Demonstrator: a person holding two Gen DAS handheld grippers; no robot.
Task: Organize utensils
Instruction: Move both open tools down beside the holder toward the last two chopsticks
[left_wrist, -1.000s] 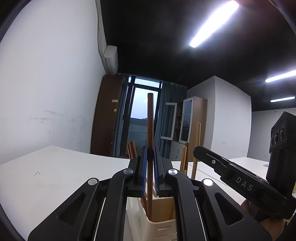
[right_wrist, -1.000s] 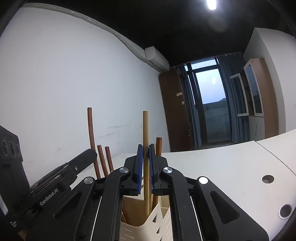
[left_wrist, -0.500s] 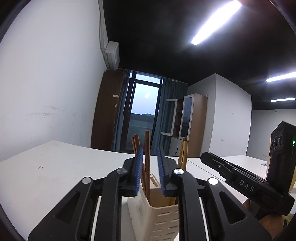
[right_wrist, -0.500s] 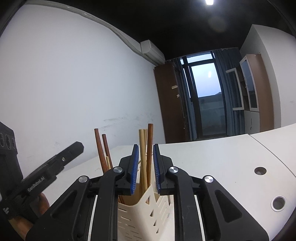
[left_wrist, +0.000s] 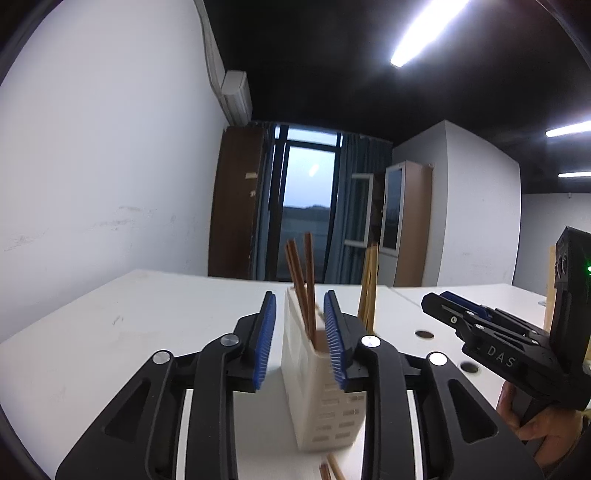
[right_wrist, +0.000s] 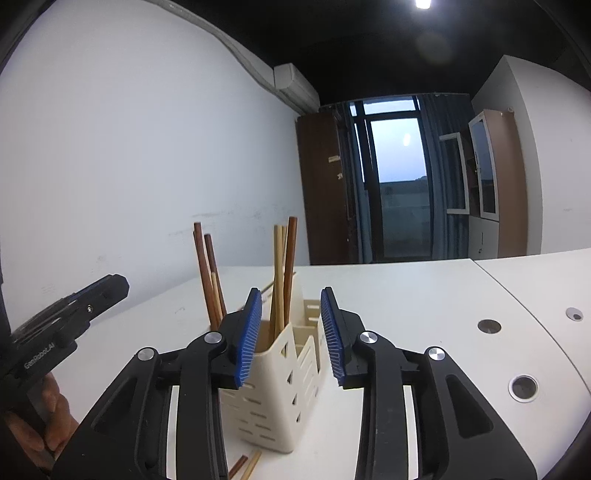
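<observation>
table (left_wrist: 110, 332): white top, wide and bare to the left of the holder and behind it; in the right wrist view round cable holes (right_wrist: 522, 386) sit well off to the right; plenty of open room on every side, no edge close to the work

holder (left_wrist: 317, 398): cream slotted utensil caddy with several compartments, upright on the table, just ahead of both tools and a little below their tips

left gripper (left_wrist: 300, 341): jaws parted and have just been opening; nothing pressed by the blue pads; the holder's near corner shows through the gap, seemingly beyond the tips

right gripper (right_wrist: 291, 334): jaws likewise parted, just been opening, pads bare; it looks into the holder from the other side

dark chopsticks (left_wrist: 304, 280): standing in the left-hand compartment, long axis near upright, leaning slightly; free of the pads

pale chopsticks (right_wrist: 277, 280): upright in the compartment ahead of the right tool, with one dark stick among them

loose chopsticks (right_wrist: 246, 466): a dark and a pale end lying flat on the table at the holder's foot, under and between the tools, long axis running slantwise away from the holder; full length hidden

key relation: the loose pair lies below both tools and close in; neither hand is clearly nearer; picking up would likely mean tipping a tool down and backing off from the holder wall
</observation>
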